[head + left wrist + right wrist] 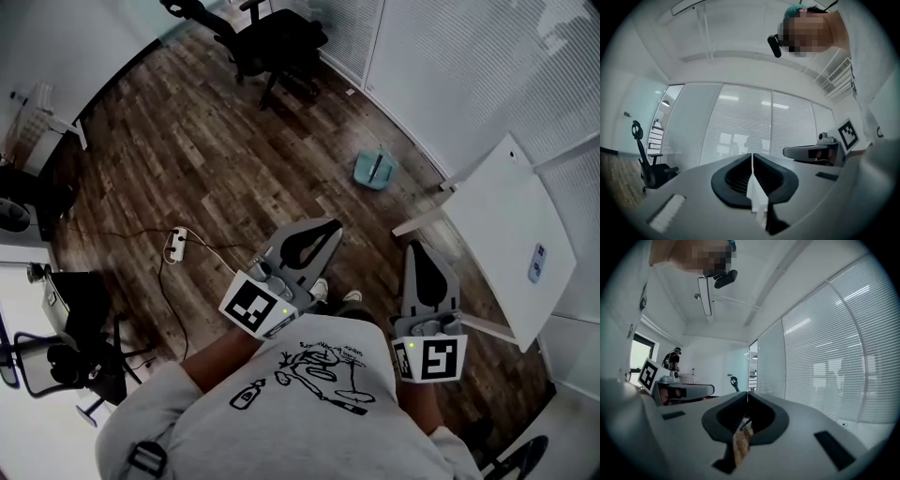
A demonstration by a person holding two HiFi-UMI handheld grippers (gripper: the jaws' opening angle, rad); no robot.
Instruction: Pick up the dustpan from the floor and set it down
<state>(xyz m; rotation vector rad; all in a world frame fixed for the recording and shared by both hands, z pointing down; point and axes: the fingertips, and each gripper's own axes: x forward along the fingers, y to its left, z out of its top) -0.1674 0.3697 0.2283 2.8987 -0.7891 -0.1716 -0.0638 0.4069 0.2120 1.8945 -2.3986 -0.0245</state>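
A small teal dustpan lies on the wood floor near the blinds wall, well ahead of both grippers. My left gripper is held level at waist height, its jaws shut with nothing between them; in its own view the left gripper points at the blinds. My right gripper is held level beside it, also shut and empty; the right gripper faces a glass wall in its own view. Neither gripper view shows the dustpan.
A black office chair stands at the far end of the floor. A white table is on the right, close to my right gripper. A white power strip with its cable lies on the floor at left. Another chair stands lower left.
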